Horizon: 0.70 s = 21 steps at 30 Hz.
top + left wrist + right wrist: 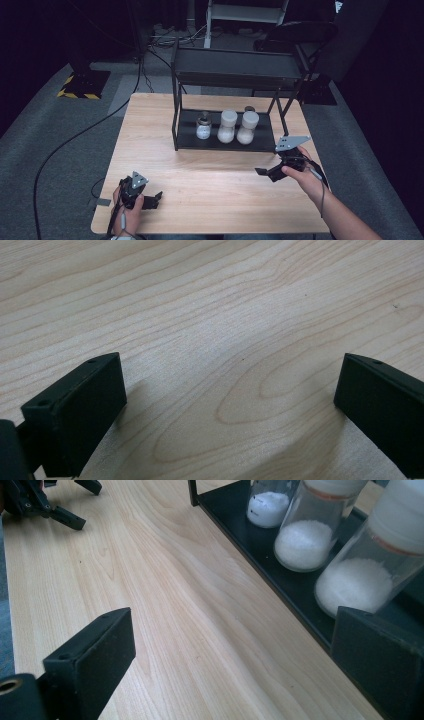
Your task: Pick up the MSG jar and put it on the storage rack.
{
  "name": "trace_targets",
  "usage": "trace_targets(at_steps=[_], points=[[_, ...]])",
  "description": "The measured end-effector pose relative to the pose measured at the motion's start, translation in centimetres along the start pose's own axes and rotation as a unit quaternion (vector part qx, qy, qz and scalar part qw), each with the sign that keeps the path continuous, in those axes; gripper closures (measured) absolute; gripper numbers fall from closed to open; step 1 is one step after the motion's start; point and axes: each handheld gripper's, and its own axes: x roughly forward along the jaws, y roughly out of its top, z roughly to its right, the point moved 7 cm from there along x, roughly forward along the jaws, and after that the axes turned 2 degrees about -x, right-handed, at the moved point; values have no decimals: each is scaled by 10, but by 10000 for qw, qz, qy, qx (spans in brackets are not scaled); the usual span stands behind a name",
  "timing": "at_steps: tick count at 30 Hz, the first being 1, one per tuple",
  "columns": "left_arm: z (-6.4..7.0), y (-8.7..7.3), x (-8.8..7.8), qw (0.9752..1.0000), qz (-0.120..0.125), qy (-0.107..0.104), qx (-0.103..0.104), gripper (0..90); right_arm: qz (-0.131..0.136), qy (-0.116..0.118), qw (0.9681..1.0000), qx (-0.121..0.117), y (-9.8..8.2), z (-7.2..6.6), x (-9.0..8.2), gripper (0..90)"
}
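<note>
Lower left: left gripper (156, 200), jaws spread wide over bare wooden table (210, 190), holding nothing. Centre: black rack (225, 142) whose bottom shelf carries a small jar (203, 126) and two white-capped jars (227, 127). Right: right gripper (264, 173), jaws parted and empty, near the rack's front edge.

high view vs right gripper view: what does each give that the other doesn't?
High view alone: the whole black rack with its upper shelf, the right gripper seen from outside with its grey plate, both of the person's hands, the grey carpet and a chair behind. Right gripper view alone: close detail, the white grains heaped inside the nearest jar and the middle jar, plus its own jaws standing wide apart with nothing between them. Shared: the wooden table, the rack's bottom shelf, the small far jar and the left gripper.
</note>
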Motion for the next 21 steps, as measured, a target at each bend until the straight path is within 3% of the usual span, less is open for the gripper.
trace_targets(at_steps=[10,21], points=[[0,0,0,10000,0,1,1,2,-44,29,9998,169,-17,2,10,37],[0,0,0,10000,-1,1,1,2,-173,21,9997,176,-30,2,25,36]])
